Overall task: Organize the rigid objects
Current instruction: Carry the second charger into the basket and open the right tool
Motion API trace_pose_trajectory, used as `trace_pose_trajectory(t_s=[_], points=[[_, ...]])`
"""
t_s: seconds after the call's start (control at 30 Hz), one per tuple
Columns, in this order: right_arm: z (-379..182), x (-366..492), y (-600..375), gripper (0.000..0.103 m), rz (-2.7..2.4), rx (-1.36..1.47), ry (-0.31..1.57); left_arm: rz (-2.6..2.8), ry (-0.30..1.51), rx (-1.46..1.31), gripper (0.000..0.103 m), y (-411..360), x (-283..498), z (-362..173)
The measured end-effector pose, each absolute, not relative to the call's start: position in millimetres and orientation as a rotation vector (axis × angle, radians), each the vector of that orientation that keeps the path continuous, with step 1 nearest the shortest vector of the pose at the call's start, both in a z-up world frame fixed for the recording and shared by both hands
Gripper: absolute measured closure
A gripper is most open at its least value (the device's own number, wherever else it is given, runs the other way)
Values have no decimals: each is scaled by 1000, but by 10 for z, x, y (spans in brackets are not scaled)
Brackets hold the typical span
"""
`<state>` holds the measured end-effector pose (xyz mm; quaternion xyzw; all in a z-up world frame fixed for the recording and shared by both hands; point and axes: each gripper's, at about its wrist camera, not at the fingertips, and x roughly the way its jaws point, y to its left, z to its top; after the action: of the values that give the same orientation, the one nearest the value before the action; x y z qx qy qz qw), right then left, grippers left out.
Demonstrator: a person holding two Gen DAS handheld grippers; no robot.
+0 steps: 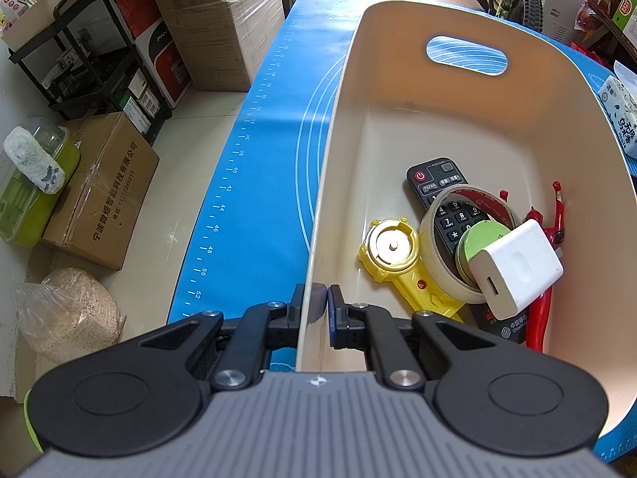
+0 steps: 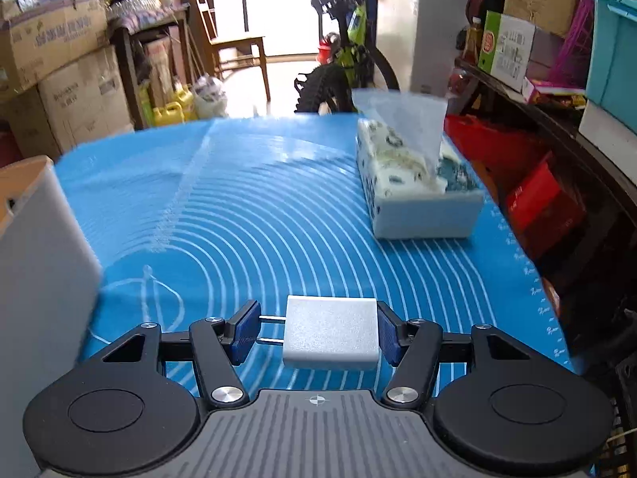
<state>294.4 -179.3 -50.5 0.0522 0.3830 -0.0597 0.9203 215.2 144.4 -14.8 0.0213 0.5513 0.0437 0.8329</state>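
A cream plastic bin (image 1: 398,79) stands on the blue mat. My left gripper (image 1: 316,302) is shut on the bin's near left wall, one finger outside and one inside. Inside the bin lie a black remote (image 1: 436,183), a tape roll (image 1: 432,247), a green round tin (image 1: 477,239), a yellow toy (image 1: 392,251), a red tool (image 1: 557,215) and a white charger (image 1: 517,267). In the right wrist view my right gripper (image 2: 314,330) is shut on a second white charger plug (image 2: 330,332), prongs pointing left, held above the mat. The bin's outer wall (image 2: 36,239) is at the left.
A tissue box (image 2: 414,183) sits on the blue mat (image 2: 258,199) at the far right, also in the left wrist view (image 1: 621,115). Cardboard boxes (image 1: 99,187) and a black rack (image 1: 91,59) stand on the floor left of the table. Shelves and a bicycle stand beyond.
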Motion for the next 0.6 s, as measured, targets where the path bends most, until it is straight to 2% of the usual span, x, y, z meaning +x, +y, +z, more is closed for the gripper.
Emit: trace_pose_trajectory(t_s=[0.3,0.6], points=[[60,2760,-1670,39,-24,79,670,92,1169,45,91,1446,2153,-147],[709,2539,-1149,39,161,67,568,93,1169,45,91,1435,2153,-149]])
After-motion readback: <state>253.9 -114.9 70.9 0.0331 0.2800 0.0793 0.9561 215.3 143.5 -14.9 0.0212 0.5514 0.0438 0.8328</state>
